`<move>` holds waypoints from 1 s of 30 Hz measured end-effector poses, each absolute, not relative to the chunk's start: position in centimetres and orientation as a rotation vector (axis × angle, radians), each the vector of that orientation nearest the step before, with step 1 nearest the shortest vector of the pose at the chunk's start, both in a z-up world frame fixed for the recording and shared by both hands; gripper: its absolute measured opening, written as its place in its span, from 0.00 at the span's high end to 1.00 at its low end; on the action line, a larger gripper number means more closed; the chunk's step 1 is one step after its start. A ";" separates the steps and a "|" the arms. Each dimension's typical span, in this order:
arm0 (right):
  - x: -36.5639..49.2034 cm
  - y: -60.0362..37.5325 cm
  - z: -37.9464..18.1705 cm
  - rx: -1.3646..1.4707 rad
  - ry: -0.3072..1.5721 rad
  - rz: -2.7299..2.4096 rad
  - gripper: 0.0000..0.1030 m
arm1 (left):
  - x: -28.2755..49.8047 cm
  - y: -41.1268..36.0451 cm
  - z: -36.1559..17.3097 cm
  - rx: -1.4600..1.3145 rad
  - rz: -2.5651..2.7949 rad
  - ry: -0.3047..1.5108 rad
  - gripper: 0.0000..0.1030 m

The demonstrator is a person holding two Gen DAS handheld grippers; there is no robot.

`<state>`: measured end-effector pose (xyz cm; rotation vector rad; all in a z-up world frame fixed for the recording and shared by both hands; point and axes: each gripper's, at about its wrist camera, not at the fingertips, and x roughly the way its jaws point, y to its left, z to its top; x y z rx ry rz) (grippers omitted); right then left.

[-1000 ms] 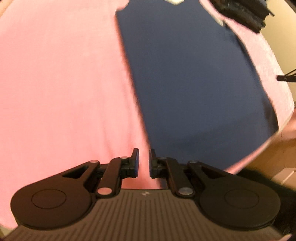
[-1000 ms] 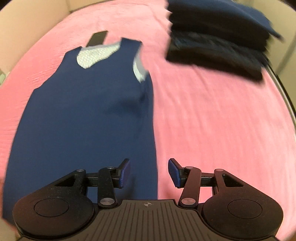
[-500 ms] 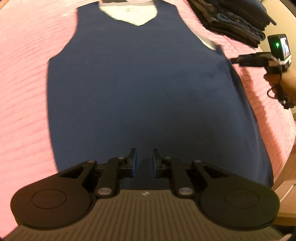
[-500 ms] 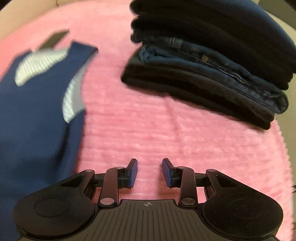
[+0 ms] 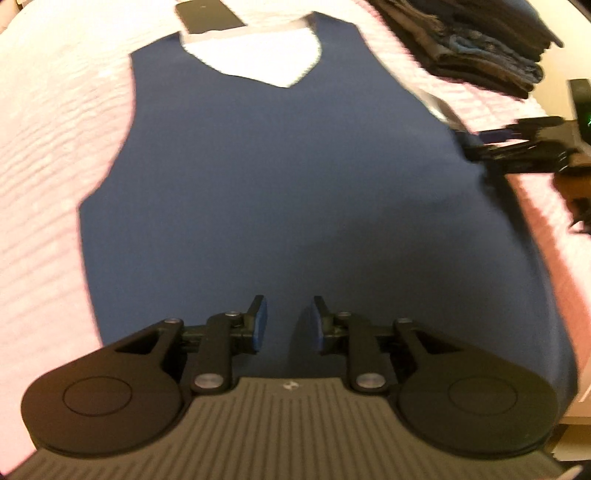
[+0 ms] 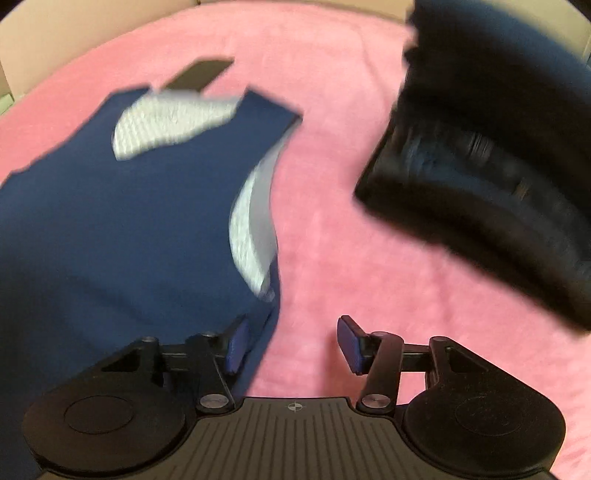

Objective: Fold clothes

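A navy sleeveless top [image 5: 288,192] with a pale lining lies flat on a pink blanket [image 5: 48,155], neckline far from me. My left gripper [image 5: 286,325] hovers over its lower middle, jaws open a little and empty. My right gripper [image 6: 291,345] is open and empty at the top's right edge [image 6: 122,229], just below the armhole; its left finger is over the fabric, its right finger over the pink blanket [image 6: 332,229]. In the left wrist view the right gripper [image 5: 517,147] shows at that same edge.
A stack of folded dark clothes and jeans [image 6: 491,173] sits on the blanket to the right, also in the left wrist view [image 5: 472,40]. A dark flat object [image 5: 208,16] lies beyond the neckline. The blanket's edge and a pale surface [image 5: 580,398] are at lower right.
My left gripper's jaws have opened wider and it has moved over the top's middle. My right gripper swung left from the folded stack to the top's right edge and opened wider.
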<state>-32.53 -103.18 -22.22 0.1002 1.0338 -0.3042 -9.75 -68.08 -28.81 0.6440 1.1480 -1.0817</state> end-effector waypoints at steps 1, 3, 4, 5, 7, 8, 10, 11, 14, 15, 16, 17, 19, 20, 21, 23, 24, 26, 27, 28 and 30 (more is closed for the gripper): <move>-31.9 -103.2 -21.2 0.099 1.018 -0.290 0.50 | -8.7 -68.1 -28.7 0.644 -1.081 1.132 0.80; -30.2 -103.2 -19.5 0.087 0.989 -0.252 0.50 | -6.5 -68.2 -28.5 0.647 -1.082 1.094 0.80; -28.5 -103.2 -19.0 0.072 0.980 -0.225 0.50 | -5.3 -68.6 -28.1 0.656 -1.087 1.066 0.79; -26.9 -103.4 -18.6 0.053 0.977 -0.199 0.50 | -4.1 -69.1 -27.8 0.665 -1.093 1.037 0.75; -23.5 -103.6 -18.2 0.002 0.975 -0.155 0.50 | -1.9 -70.3 -27.1 0.688 -1.110 0.969 0.69; -21.8 -103.7 -18.0 -0.024 0.975 -0.133 0.50 | -0.8 -71.0 -26.6 0.704 -1.122 0.929 0.68; -18.7 -104.5 -18.3 -0.065 0.983 -0.120 0.50 | 1.4 -72.8 -26.1 0.733 -1.146 0.854 0.68; -17.3 -105.0 -18.6 -0.085 0.990 -0.117 0.50 | 2.5 -73.8 -26.0 0.747 -1.157 0.820 0.67; -13.6 -106.6 -19.6 -0.145 1.019 -0.107 0.50 | 5.6 -77.1 -26.3 0.788 -1.186 0.725 0.66; -12.6 -107.1 -20.0 -0.165 1.032 -0.104 0.50 | 6.7 -78.2 -26.5 0.798 -1.195 0.700 0.66; -11.7 -107.5 -20.4 -0.184 1.045 -0.099 0.50 | 7.6 -79.2 -26.9 0.803 -1.201 0.688 0.66; -11.1 -108.1 -20.7 -0.203 1.059 -0.098 0.50 | 8.4 -80.1 -27.2 0.808 -1.204 0.680 0.65; -10.1 -108.8 -21.9 -0.234 1.093 -0.078 0.50 | 9.5 -81.9 -28.3 0.832 -1.215 0.672 0.62; -9.8 -109.0 -22.4 -0.234 1.103 -0.061 0.50 | 9.8 -82.6 -28.8 0.856 -1.223 0.665 0.61; -9.5 -109.3 -22.8 -0.235 1.114 -0.045 0.50 | 10.0 -83.4 -29.3 0.880 -1.232 0.659 0.61; -9.0 -109.6 -23.7 -0.231 1.126 -0.019 0.50 | 10.5 -84.6 -30.3 0.927 -1.253 0.654 0.61; -8.7 -109.7 -24.0 -0.230 1.133 -0.007 0.50 | 10.7 -85.1 -30.7 0.944 -1.263 0.658 0.61; -8.2 -110.0 -24.6 -0.222 1.142 0.013 0.50 | 10.9 -85.5 -30.9 0.957 -1.284 0.679 0.61; -8.0 -110.1 -24.8 -0.214 1.143 0.021 0.51 | 11.0 -85.8 -31.0 0.963 -1.295 0.690 0.61; -7.8 -110.2 -25.0 -0.206 1.144 0.028 0.51 | 11.1 -86.0 -31.1 0.969 -1.305 0.700 0.60; -7.6 -110.2 -25.1 -0.196 1.153 0.056 0.79 | 11.2 -86.5 -31.3 0.981 -1.326 0.721 0.62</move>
